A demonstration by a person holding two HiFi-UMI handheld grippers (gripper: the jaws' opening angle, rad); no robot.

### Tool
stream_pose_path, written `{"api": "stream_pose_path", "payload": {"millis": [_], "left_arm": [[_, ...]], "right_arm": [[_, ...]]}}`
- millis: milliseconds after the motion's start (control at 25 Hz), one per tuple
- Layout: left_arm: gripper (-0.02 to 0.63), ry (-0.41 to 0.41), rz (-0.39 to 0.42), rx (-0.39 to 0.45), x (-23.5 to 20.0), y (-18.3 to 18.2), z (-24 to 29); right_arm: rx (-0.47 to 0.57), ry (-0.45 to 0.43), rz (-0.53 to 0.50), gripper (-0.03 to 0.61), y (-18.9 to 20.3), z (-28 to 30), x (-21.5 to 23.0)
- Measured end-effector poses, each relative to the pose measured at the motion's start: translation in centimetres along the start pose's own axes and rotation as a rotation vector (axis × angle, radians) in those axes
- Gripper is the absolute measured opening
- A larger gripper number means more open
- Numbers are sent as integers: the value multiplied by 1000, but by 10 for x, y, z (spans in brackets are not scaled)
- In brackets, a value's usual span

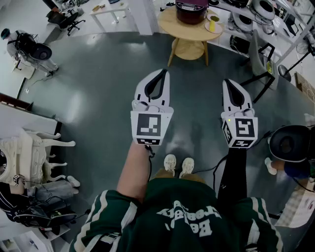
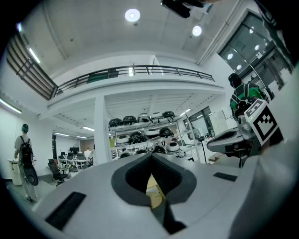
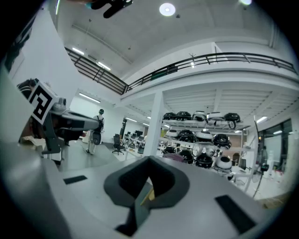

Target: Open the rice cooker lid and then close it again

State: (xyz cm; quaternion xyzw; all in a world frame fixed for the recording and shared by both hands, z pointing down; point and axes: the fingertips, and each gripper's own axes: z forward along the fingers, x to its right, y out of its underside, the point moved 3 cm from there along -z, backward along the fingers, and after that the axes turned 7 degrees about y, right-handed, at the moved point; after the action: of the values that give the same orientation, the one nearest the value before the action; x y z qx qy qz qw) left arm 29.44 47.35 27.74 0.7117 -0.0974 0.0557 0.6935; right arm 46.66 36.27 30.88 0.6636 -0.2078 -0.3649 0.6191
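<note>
Maroon rice cooker [image 1: 192, 11] sits on the round wooden table [image 1: 189, 30], toward its far edge. Left gripper [image 1: 164, 72] and right gripper [image 1: 229, 81] hover well short of that table. Left gripper view: jaws clenched together, nothing between. Right gripper view: jaws likewise pressed together, empty.

Round wood table [image 1: 192, 30] far ahead, on grey floor [image 1: 98, 74]. Office chair [image 1: 66, 19] top-left. White shoes [image 1: 178, 165] below. Person w/ backpack [image 2: 23, 149] left of column [image 2: 102, 135]. Ceiling light [image 2: 132, 15] on.
</note>
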Motion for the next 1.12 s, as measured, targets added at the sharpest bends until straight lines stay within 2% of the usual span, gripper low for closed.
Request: {"api": "stream_pose_path", "payload": {"millis": [240, 440, 600, 800, 920, 1120], "left_arm": [[-3, 7, -30, -26, -23, 14, -25], [-3, 17, -67, -37, -47, 27, -47], [-3, 6, -82, -50, -63, 33, -50], [-3, -5, -89, -64, -76, 43, -38], [-3, -5, -106, -63, -87, 46, -21], [-3, 16, -77, -80, -104, 45, 28]], "right_arm": [[19, -2, 61, 3, -10, -1, -40], [39, 50, 83, 6, -17, -2, -69], [46, 78, 67, 88, -24, 1, -69], [56, 87, 72, 142, -19, 18, -60], [67, 72, 71, 155, -23, 42, -57], [92, 42, 78, 166, -35, 98, -42]]}}
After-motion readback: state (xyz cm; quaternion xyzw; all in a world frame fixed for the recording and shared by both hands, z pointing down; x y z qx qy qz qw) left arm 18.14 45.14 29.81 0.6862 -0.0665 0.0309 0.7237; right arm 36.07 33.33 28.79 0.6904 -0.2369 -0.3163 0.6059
